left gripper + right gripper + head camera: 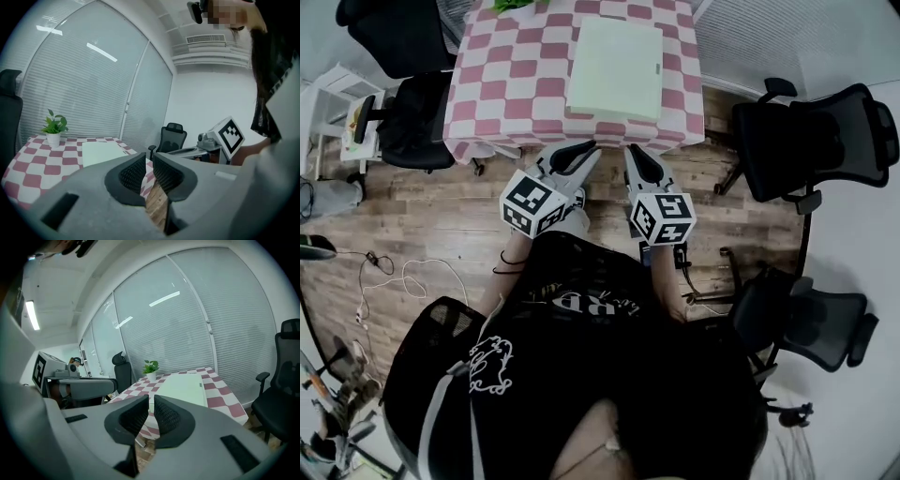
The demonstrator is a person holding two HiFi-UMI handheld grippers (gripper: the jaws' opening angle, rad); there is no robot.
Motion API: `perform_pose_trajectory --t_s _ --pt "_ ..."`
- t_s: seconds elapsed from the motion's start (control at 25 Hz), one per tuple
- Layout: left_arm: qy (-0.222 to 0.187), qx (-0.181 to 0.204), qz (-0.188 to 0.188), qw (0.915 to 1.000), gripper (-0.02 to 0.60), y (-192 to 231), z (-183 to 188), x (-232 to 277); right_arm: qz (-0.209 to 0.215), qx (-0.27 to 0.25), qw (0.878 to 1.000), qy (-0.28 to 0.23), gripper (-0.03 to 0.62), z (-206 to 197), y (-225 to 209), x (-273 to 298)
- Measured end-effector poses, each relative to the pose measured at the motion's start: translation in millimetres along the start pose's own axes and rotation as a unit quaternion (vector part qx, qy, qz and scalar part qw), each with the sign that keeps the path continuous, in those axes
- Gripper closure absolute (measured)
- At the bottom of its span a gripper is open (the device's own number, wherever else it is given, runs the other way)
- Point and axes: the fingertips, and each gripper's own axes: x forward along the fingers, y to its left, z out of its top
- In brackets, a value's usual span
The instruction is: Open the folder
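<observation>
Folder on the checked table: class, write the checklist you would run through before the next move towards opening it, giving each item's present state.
1. Folder closed, lying flat on the table: ok.
2. Nothing lying on the folder: ok.
3. Plant apart from the folder: ok.
4. Left gripper and right gripper at the folder: not ok, both are short of the table's near edge.
5. Jaws apart enough to take the cover: not ok, both pairs stand almost together, empty.
6. Which edge of the folder opens: cannot tell.
</observation>
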Motion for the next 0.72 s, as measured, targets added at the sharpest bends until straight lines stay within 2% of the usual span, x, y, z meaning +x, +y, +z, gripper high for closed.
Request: perform_pose_trajectory --t_s 0.24,0.4,0.72 --pt "0.014 -0.006 -0.022 0.9996 0.538 43 4 30 -0.032 0.019 0.999 0.015 0.556 9 -29 42" --pt "0.029 0.009 -0.036 0.9989 0.538 65 4 47 -0.063 0.033 0.997 0.019 0.556 15 -48 61" --pt "0.042 0.009 -0.066 0.9969 0.538 92 5 68 -0.114 0.041 0.993 0.014 0.556 28 -71 70"
